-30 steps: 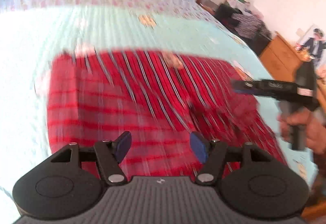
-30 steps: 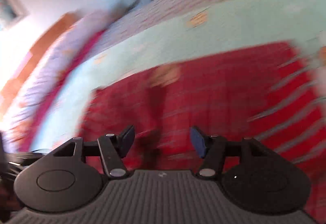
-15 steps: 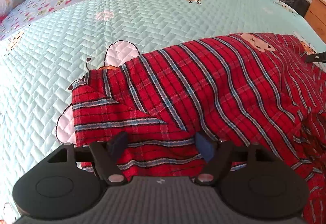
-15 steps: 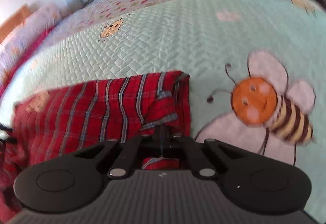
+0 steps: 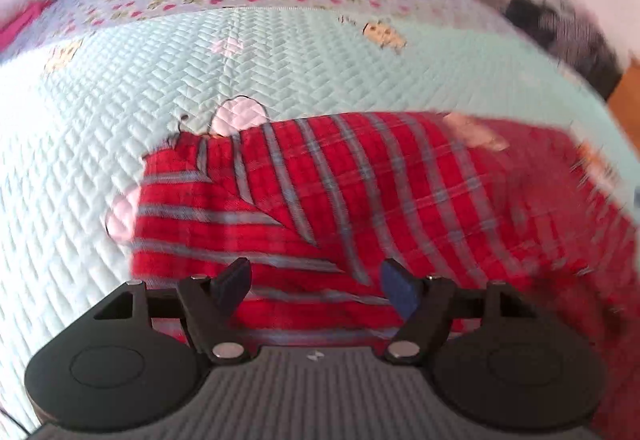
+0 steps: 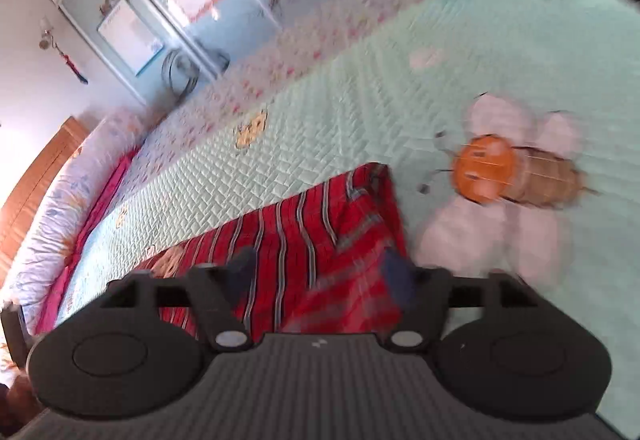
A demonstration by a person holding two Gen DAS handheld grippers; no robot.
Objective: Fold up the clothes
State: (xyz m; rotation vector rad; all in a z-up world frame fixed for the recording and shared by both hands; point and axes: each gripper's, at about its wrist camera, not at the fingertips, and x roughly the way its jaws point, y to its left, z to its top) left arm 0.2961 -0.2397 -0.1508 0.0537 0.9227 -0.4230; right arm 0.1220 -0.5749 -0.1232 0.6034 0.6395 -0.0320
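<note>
Left wrist view: left hand-held gripper (image 5: 316, 288) released, fingers apart above the red plaid garment (image 5: 360, 208).
Right hand-held gripper (image 6: 320, 280): released, over the garment's end.
Garment: flat mid-bed (image 5: 280, 60), layers overlapping.
Risk: a one-layer pinch could drag the fold askew.

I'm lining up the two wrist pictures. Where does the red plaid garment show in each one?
Left wrist: the garment fills the middle and right, just past the open left gripper.
Right wrist: the garment lies lower centre-left, running to the open right gripper.
Shared landmark: the bee print on the quilt, beside the garment's folded end; in the left view only its wings peek out.
</note>
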